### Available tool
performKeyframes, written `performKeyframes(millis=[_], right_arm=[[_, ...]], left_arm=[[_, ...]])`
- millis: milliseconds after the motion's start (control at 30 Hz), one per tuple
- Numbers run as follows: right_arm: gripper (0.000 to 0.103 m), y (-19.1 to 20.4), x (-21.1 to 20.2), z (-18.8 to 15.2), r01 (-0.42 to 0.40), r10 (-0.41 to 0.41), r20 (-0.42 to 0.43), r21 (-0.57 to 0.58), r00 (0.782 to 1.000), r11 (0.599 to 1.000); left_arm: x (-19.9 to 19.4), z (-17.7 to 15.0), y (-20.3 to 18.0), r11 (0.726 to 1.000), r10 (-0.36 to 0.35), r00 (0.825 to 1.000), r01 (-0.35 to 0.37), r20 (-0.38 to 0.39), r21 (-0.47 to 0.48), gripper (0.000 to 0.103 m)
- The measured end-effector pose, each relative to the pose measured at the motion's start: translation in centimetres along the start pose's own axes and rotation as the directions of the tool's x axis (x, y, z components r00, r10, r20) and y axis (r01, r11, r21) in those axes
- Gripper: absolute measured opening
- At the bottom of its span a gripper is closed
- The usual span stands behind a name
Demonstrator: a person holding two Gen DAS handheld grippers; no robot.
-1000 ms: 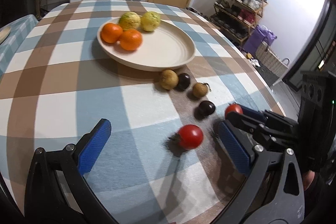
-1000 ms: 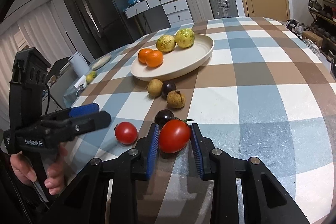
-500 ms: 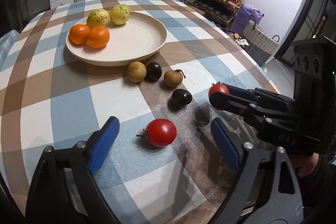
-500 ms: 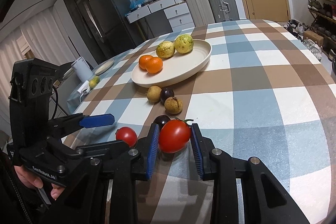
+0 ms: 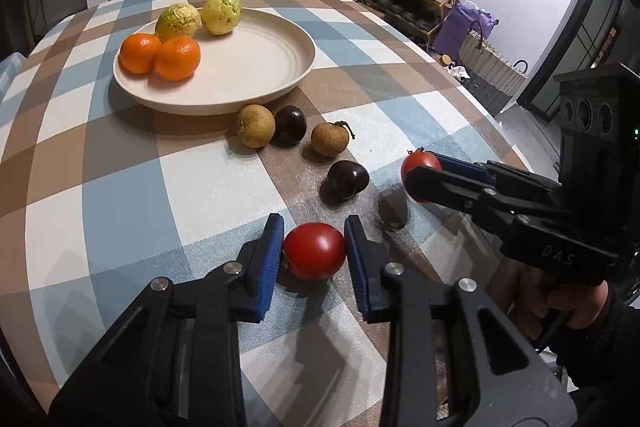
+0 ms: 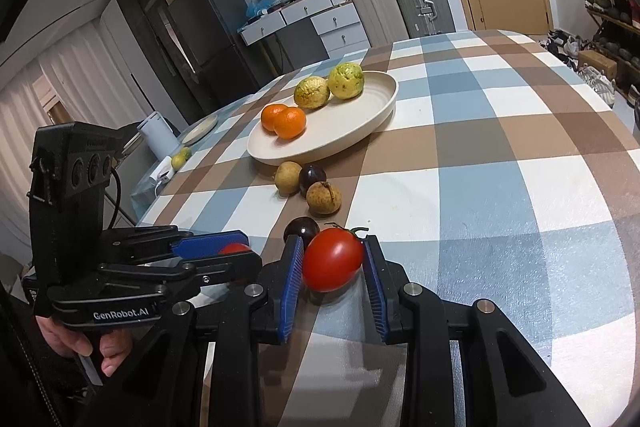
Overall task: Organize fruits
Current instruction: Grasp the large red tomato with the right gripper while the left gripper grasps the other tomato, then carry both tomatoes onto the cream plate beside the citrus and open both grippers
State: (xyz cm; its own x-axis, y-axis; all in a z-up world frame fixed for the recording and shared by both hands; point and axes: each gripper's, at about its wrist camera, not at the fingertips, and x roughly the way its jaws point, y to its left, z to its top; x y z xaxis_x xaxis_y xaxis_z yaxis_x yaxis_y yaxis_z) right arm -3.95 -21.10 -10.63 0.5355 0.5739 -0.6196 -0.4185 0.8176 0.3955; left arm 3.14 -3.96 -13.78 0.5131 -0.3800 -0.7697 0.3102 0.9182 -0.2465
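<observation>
From my left wrist camera, the left gripper (image 5: pixel 314 257) pinches a tomato (image 5: pixel 314 250), seemingly resting on the table (image 5: pixel 120 195).

On the right wrist camera, my right gripper (image 6: pixel 332 263) clamps another tomato (image 6: pixel 333 259); squeezing harder could bruise either before the plate (image 6: pixel 360 115).
</observation>
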Motion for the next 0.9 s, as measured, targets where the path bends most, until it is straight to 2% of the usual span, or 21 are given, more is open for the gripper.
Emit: performKeyframes(millis=[400, 633, 900], right_arm=[[0.031, 0.3, 0.2, 1.5, -0.016, 0.016, 0.011, -0.006, 1.0, 1.0], [0.031, -0.3, 1.1, 4.6, -0.038, 0.038, 0.024, 0.008, 0.999, 0.999], [0.031, -1.2, 3.0, 10.0, -0.054, 0.054, 0.04, 0.003, 0.998, 0.999]], left_arm=[[-2.0, 2.4, 1.8, 0.999, -0.013, 0.998, 0.015, 0.063, -0.036, 0.028], [-2.5, 6.4, 4.0, 0.999, 0.024, 0.994, -0.019, 0.107, -0.048, 0.028], [-0.5, 12.2, 6.0, 0.998, 0.043, 0.991, -0.036, 0.125, -0.058, 0.028]])
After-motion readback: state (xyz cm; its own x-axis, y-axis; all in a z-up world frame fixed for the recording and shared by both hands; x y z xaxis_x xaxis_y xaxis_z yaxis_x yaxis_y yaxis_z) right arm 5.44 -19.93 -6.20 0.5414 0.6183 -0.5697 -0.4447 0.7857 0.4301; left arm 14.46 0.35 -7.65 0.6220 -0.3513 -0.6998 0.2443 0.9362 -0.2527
